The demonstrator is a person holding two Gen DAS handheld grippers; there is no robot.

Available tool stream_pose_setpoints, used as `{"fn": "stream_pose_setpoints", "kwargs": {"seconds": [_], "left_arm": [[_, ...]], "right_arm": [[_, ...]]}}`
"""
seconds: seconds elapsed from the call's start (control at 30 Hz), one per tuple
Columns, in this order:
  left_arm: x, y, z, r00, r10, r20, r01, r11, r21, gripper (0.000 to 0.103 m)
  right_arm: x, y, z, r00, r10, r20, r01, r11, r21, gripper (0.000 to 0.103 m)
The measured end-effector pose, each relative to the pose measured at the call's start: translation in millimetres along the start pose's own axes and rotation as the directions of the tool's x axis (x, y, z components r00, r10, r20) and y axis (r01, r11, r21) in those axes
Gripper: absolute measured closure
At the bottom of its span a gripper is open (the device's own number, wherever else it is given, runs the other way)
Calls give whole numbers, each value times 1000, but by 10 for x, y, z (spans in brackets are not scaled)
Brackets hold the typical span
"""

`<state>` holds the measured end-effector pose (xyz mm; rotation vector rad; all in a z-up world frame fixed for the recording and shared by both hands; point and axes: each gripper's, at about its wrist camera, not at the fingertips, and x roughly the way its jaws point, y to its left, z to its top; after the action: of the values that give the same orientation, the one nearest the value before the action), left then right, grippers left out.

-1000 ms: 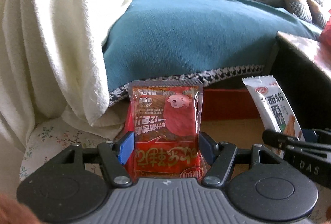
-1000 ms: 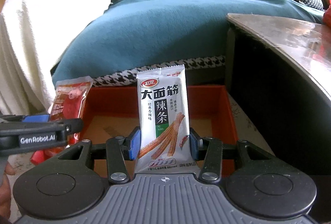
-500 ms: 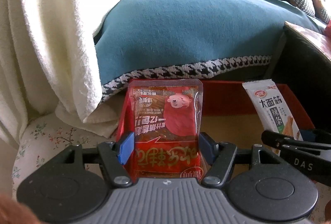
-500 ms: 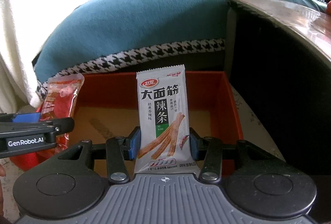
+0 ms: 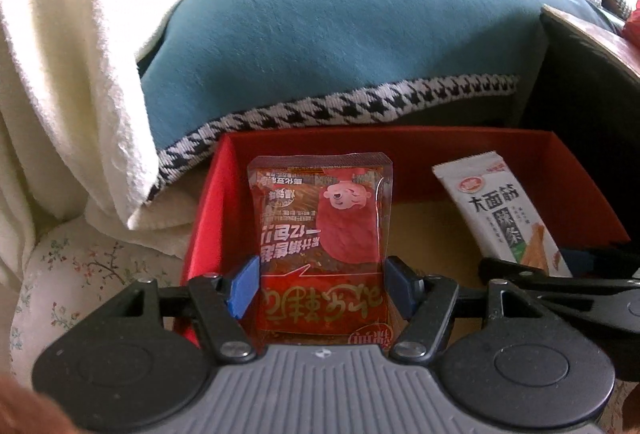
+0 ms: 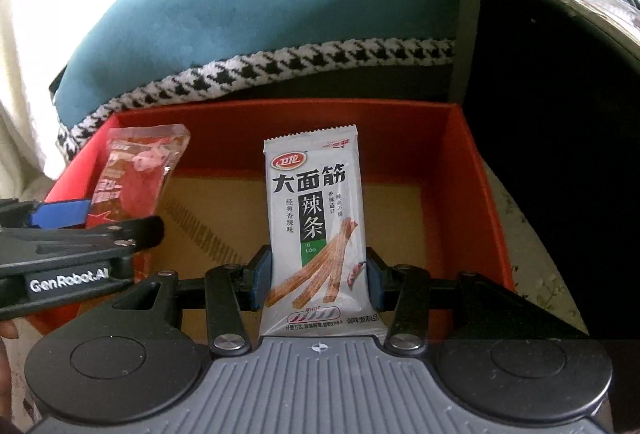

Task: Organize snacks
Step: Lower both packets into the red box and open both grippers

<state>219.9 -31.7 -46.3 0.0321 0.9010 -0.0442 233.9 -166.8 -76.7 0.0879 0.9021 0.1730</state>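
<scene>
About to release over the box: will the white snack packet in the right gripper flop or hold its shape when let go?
The white packet stands straight above the right gripper, so it probably holds its shape. Its film looks glossy, likely slippery. Thin and flat, it should drop flat into the red box, not stand.
</scene>
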Motion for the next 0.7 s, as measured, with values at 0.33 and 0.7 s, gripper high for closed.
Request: {"fn": "stream_pose_setpoints", "kwargs": {"seconds": [0.33,0.7], "left_arm": [[41,-127,-27,1000,18,-13,-17,999,46,39],[20,-72,14,999,23,-41,-23,1000,13,32]], "right_arm": [[11,-11,-20,999,-43,-18,43,999,-11,44],[-95,22,-6,999,-49,-3,49,999,-21,41]]}}
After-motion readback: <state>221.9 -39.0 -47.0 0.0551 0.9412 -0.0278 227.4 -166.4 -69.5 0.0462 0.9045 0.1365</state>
